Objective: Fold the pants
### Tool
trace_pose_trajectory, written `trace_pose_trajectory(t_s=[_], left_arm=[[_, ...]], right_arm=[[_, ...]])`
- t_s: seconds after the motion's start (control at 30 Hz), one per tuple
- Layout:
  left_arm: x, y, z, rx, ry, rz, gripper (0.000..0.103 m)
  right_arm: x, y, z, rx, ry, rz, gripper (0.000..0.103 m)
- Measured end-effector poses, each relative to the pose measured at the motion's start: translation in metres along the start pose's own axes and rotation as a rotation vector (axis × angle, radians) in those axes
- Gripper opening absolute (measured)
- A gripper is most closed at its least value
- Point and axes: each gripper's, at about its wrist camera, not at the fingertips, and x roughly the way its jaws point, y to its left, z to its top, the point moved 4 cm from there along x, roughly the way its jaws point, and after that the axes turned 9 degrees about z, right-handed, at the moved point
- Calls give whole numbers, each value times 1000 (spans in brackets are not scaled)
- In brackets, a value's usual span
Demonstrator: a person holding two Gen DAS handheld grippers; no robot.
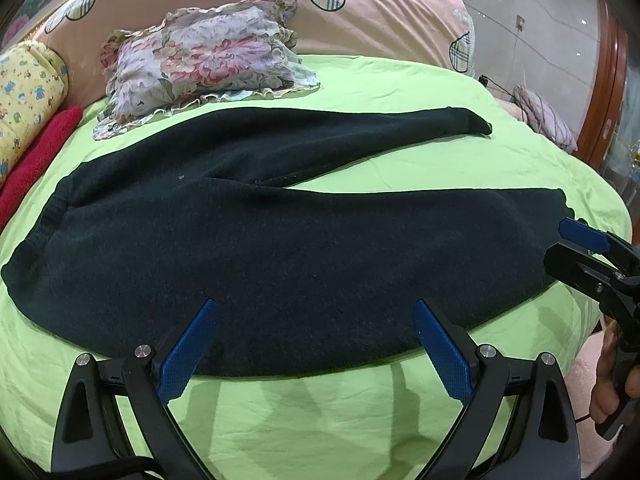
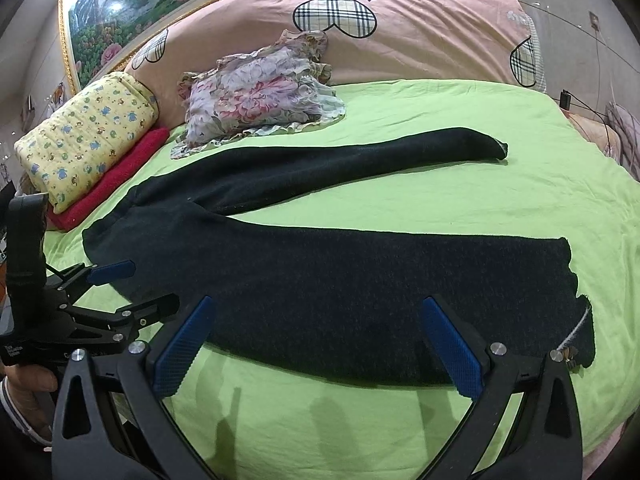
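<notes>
Dark pants [image 1: 280, 248] [image 2: 360, 296] lie spread flat on the green sheet, waistband at the left, both legs running right and splayed apart. My left gripper [image 1: 316, 308] hovers open over the near edge of the front leg, close to the hip. My right gripper [image 2: 318, 304] is open above the same leg, nearer its cuff. A white drawstring end [image 2: 576, 330] shows at the near cuff. Each gripper appears in the other's view: the right gripper [image 1: 576, 240] at the right edge, the left gripper [image 2: 116, 280] at the left. Nothing sits between either pair of fingers.
A floral cloth [image 1: 204, 60] [image 2: 260, 96] lies behind the pants. At the left are a yellow patterned bundle [image 2: 88, 136] and a red towel [image 2: 120, 172]. A pink duvet [image 2: 400, 32] runs along the back. The green sheet [image 1: 320, 420] is bare near me.
</notes>
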Motion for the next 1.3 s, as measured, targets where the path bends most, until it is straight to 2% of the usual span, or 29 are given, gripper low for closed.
trace_pose_trajectory(t_s=[1.3], left_arm=[[-4, 1, -1, -15, 5, -38, 98]], right_arm=[[-5, 7, 3, 7, -10, 3, 103]])
